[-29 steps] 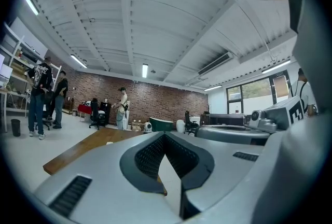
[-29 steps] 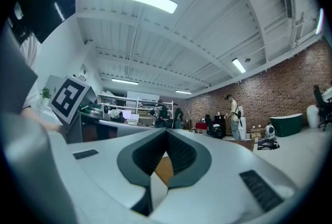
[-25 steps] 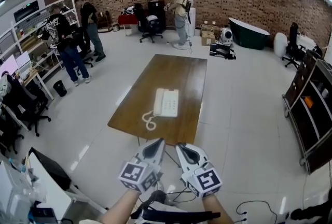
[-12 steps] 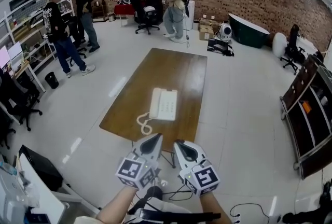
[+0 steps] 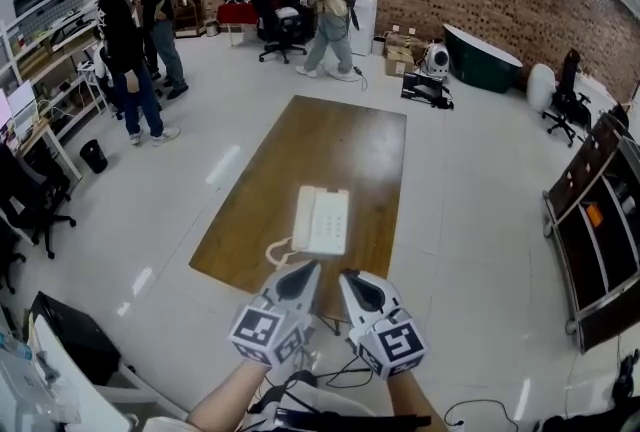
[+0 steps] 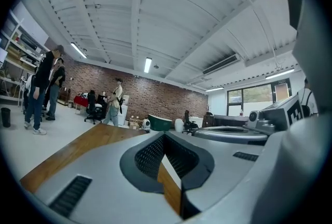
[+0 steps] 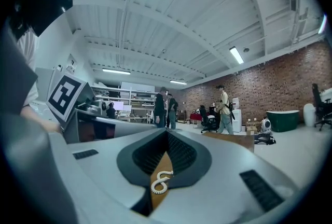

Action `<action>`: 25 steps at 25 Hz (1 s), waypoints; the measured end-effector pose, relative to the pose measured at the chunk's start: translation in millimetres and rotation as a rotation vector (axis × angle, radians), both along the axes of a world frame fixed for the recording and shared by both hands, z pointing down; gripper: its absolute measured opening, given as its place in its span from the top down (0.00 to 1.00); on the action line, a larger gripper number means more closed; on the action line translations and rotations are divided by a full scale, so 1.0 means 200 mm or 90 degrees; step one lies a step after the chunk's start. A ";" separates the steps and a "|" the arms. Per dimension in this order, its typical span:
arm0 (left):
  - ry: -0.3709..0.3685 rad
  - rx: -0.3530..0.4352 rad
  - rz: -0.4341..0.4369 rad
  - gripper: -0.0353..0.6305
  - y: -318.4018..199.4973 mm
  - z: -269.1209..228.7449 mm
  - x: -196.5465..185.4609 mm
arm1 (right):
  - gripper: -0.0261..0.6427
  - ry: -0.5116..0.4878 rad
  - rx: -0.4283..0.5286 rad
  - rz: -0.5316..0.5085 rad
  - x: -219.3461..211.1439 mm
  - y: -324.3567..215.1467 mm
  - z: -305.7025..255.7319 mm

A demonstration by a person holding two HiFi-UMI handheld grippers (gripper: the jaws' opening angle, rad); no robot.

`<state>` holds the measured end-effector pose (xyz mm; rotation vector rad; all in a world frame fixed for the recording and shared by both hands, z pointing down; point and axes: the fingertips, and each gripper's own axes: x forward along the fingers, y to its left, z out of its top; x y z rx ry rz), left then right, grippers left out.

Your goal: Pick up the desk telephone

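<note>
The white desk telephone lies near the front end of a long brown wooden table, with its coiled cord at the front left edge. My left gripper and right gripper are side by side just short of the table's front edge. Both point level at the phone, are shut and hold nothing. In the left gripper view the shut left gripper frames a strip of the table. In the right gripper view the coiled cord shows through the notch of the shut right gripper.
Two people stand at the back left by shelves, and another person walks by the brick wall. Office chairs, boxes and a dark tub line the back. A dark shelf unit stands at right. Cables lie on the floor below my grippers.
Both grippers have moved forward toward the table together, so the phone now lies closer in front of them. The people at the back have shifted position.
</note>
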<state>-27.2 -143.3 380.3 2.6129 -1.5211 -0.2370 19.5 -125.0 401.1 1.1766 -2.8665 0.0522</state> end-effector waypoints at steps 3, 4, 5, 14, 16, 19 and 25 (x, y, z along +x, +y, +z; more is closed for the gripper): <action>0.001 -0.007 0.004 0.95 -0.10 0.01 -0.04 | 0.96 0.010 -0.004 0.005 -0.04 -0.09 0.00; 0.002 -0.008 0.007 0.95 -0.13 0.01 -0.04 | 0.96 0.012 -0.006 0.007 -0.04 -0.12 0.00; 0.003 -0.009 0.010 0.95 -0.16 0.01 -0.05 | 0.96 0.014 -0.008 0.009 -0.05 -0.15 0.00; 0.013 -0.008 0.031 0.95 -0.43 0.03 -0.15 | 0.96 0.023 -0.013 0.030 -0.16 -0.42 0.03; 0.013 -0.004 0.035 0.95 -0.48 0.03 -0.19 | 0.96 0.026 -0.009 0.035 -0.19 -0.47 0.03; 0.012 -0.002 0.038 0.95 -0.55 0.02 -0.23 | 0.96 0.025 0.002 0.039 -0.24 -0.54 0.01; 0.019 -0.003 0.043 0.95 -0.65 0.03 -0.26 | 0.96 0.028 0.005 0.035 -0.29 -0.62 0.01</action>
